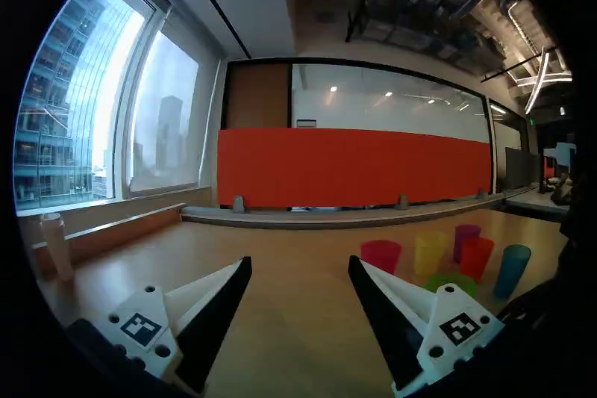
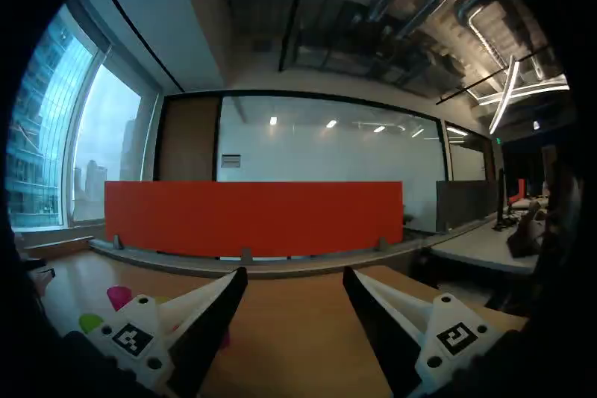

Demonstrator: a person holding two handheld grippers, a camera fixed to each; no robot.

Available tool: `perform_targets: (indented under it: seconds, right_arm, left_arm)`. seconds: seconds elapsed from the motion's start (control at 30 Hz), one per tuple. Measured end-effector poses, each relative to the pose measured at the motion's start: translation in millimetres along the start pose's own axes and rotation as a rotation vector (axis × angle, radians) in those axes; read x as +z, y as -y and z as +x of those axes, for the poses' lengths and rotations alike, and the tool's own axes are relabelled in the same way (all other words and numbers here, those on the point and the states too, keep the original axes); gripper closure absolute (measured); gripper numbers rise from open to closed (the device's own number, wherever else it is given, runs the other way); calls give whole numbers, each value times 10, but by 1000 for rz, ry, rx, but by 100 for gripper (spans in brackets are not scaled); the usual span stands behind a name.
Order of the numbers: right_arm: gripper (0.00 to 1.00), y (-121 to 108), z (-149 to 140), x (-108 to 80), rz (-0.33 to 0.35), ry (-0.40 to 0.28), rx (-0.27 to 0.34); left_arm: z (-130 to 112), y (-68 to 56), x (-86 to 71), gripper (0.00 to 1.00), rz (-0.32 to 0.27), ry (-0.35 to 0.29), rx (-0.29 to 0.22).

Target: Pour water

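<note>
Left gripper [image 1: 298, 263]: seen at the bottom of the left gripper view; the jaws are held wide apart and nothing is clasped, with bare wooden table [image 1: 298, 316] showing between them.
Cups: grouped at the lower right of the left gripper view, beyond the right-hand finger; a red cup [image 1: 380, 255], yellow cup [image 1: 430, 251], purple cup [image 1: 466, 236], orange cup [image 1: 476, 257] and teal cup [image 1: 513, 269] are stood upright close together, and a green cup [image 1: 450, 281] is partly hidden by the finger.
Bottle: a pale bottle [image 1: 56, 245] is stood upright at the far left edge, by the window ledge, well apart from the cups.
Right gripper [image 2: 295, 278]: seen at the bottom of the right gripper view; the jaws are likewise spread, and nothing is held.
Right view cups: a magenta cup [image 2: 119, 296] and a lime cup [image 2: 90, 322] are glimpsed at the lower left, beside the left-hand finger.
Backdrop: an orange partition [image 1: 351, 166] is set across the middle, with windows [image 1: 97, 99] at the upper left.
</note>
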State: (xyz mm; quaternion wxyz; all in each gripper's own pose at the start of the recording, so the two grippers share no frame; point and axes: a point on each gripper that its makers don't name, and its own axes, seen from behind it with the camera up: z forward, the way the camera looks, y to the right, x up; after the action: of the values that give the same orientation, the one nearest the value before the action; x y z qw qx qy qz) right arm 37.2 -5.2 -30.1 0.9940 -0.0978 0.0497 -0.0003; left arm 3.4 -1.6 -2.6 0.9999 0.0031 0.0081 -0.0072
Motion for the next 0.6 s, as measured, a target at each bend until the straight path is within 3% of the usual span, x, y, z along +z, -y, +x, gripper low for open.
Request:
perform_targets:
  seconds: [0.6]
  right_arm:
    - [1,-24,-8,-31,3,-4,4]
  left_arm:
    - [-31,-34,15,4,-8,15,14]
